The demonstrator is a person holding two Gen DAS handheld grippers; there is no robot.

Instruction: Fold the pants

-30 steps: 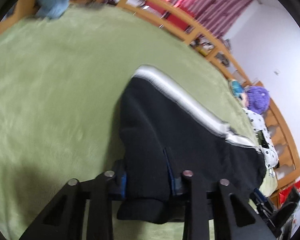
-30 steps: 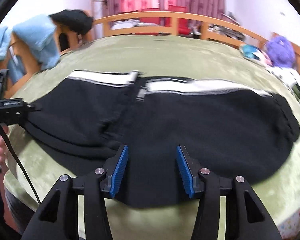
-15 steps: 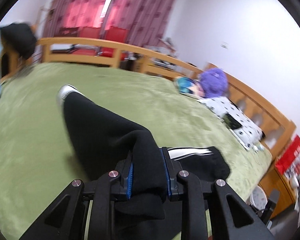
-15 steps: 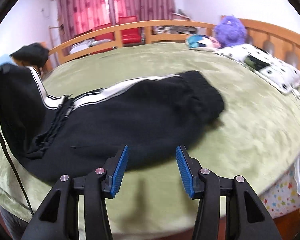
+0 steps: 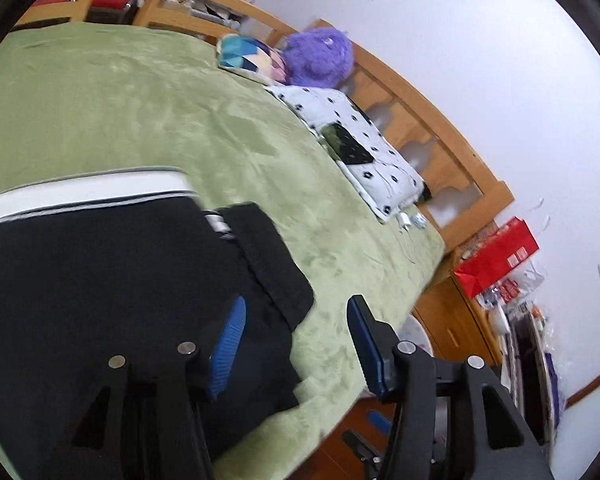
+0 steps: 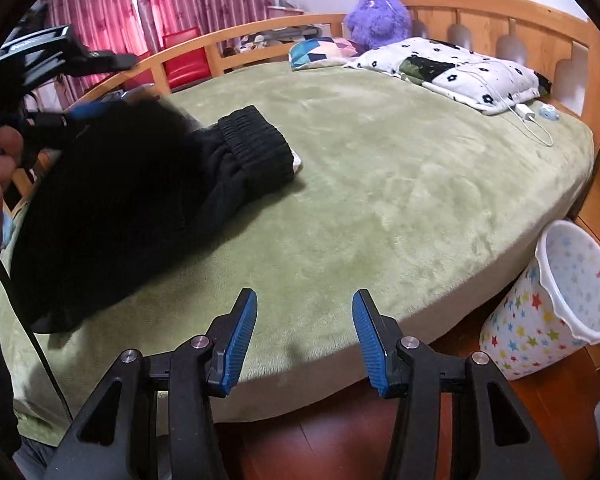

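Black pants (image 5: 100, 280) with a white side stripe (image 5: 80, 192) lie folded over on the green bed; the ribbed waistband (image 6: 256, 140) points right. My left gripper (image 5: 296, 340) is open just above the pants' near right corner, holding nothing. It also shows in the right wrist view (image 6: 52, 120), blurred, over the pants (image 6: 120, 208). My right gripper (image 6: 304, 332) is open and empty above the bed's front edge, to the right of the pants.
The green bedspread (image 6: 400, 184) stretches right of the pants. A spotted pillow (image 6: 460, 72), patterned cushion (image 6: 320, 50) and purple plush toy (image 6: 376, 16) lie by the wooden headboard. A star-patterned bin (image 6: 556, 308) stands on the floor. A red box (image 5: 496, 260) sits on a bedside cabinet.
My left gripper carried the pant leg over to the right, laid it on the rest of the pants and opened. My right gripper drew back to the right, off the pants.
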